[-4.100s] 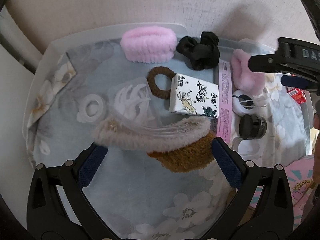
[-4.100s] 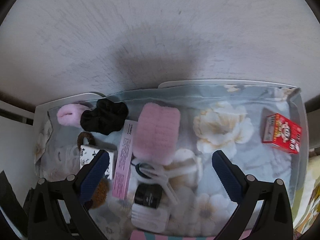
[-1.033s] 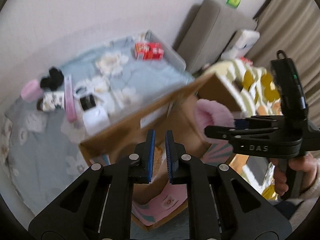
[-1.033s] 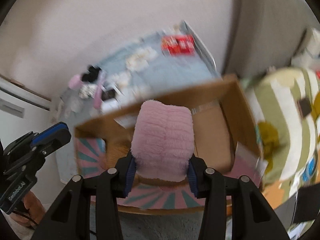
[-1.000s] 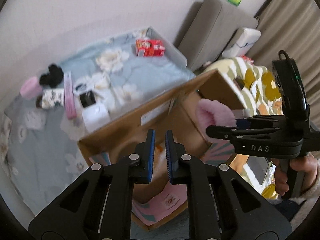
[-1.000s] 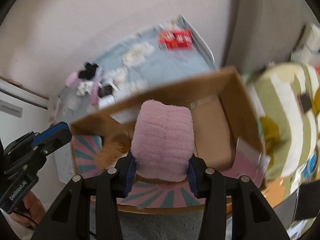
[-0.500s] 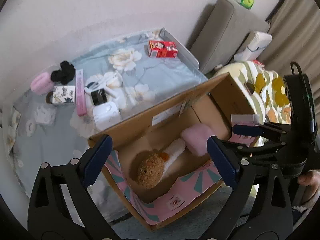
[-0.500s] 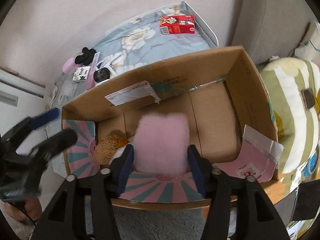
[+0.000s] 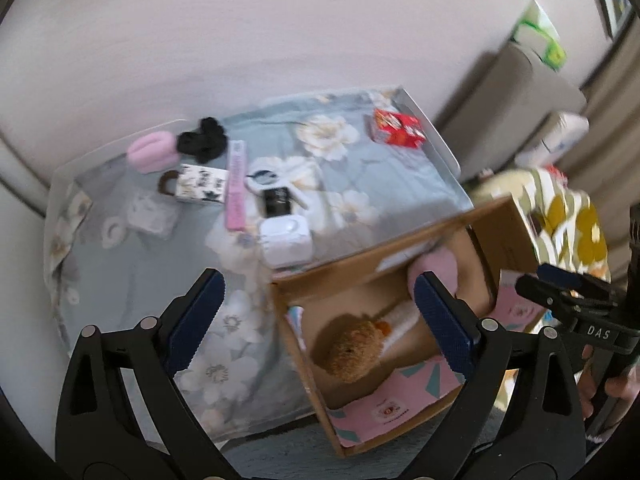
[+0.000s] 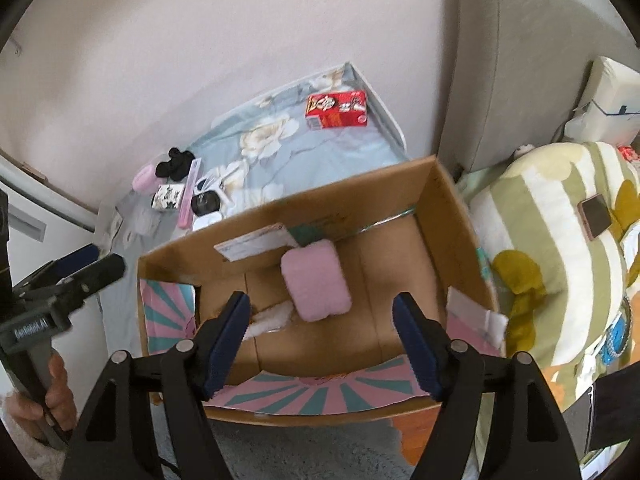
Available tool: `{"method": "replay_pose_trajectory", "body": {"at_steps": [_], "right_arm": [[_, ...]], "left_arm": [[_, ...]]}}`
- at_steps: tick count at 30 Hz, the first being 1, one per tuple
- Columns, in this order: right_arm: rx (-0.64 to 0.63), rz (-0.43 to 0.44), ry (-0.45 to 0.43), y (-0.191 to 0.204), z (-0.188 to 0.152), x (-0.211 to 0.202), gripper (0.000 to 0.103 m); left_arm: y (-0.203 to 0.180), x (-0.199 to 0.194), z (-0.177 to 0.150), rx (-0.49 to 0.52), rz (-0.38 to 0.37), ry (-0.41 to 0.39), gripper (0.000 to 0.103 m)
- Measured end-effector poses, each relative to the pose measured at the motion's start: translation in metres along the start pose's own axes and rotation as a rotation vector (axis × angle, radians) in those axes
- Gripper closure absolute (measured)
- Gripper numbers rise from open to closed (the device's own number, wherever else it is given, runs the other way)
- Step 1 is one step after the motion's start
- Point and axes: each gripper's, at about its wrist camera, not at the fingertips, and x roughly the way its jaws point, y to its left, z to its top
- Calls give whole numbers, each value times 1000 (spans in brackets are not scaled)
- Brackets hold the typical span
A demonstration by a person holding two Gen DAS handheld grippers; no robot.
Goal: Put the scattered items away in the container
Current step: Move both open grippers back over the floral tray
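Observation:
An open cardboard box (image 10: 448, 204) (image 9: 404, 248) stands by the low table. A pink fluffy band (image 10: 316, 284) (image 9: 436, 264) lies loose on the box floor beside a brown-and-white plush headband (image 9: 354, 350) (image 10: 272, 316). Above the box my right gripper (image 10: 320, 340) hangs with its jaws opening and nothing between them. My left gripper (image 9: 316, 316) stands open and empty over the box's left wall and the table edge. On the flowered cloth (image 9: 160, 264) remain a red carton (image 9: 398, 128) (image 10: 338, 110), a black scrunchie (image 9: 202, 144), a pink band (image 9: 152, 154), a printed box (image 9: 202, 184) and a pink tube (image 9: 236, 186).
A black jar (image 9: 277, 202), a white case (image 9: 285, 240), a brown hair tie (image 9: 166, 182) and clear plastic bits (image 9: 150, 214) also lie on the cloth. A grey sofa back (image 10: 512, 64) and a striped blanket (image 10: 560, 240) stand right of the box. A hand (image 10: 48, 392) holds the left gripper's handle.
The right gripper let go of the pink fluffy band, which dropped onto the box floor, and rose a little. The left gripper went from shut to open and swung left toward the table.

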Motion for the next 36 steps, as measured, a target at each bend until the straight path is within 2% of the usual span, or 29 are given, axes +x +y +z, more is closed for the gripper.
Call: {"method": "replay_pose_trajectory", "body": {"at_steps": [9, 18, 21, 30, 36], "right_arm": [[-48, 5, -25, 8, 9, -4, 33], [-103, 62, 5, 23, 27, 11, 33], [-128, 82, 19, 32, 33, 18, 33], [-185, 120, 64, 58, 59, 40, 33], [-256, 130, 85, 87, 84, 51, 33]], "left_arm": [[49, -20, -2, -124, 83, -51, 7], [102, -41, -22, -254, 214, -94, 7], [117, -43, -26, -284, 253, -80, 7], [144, -30, -28, -366, 217, -22, 7], [158, -15, -7, -359, 209, -14, 7]]}}
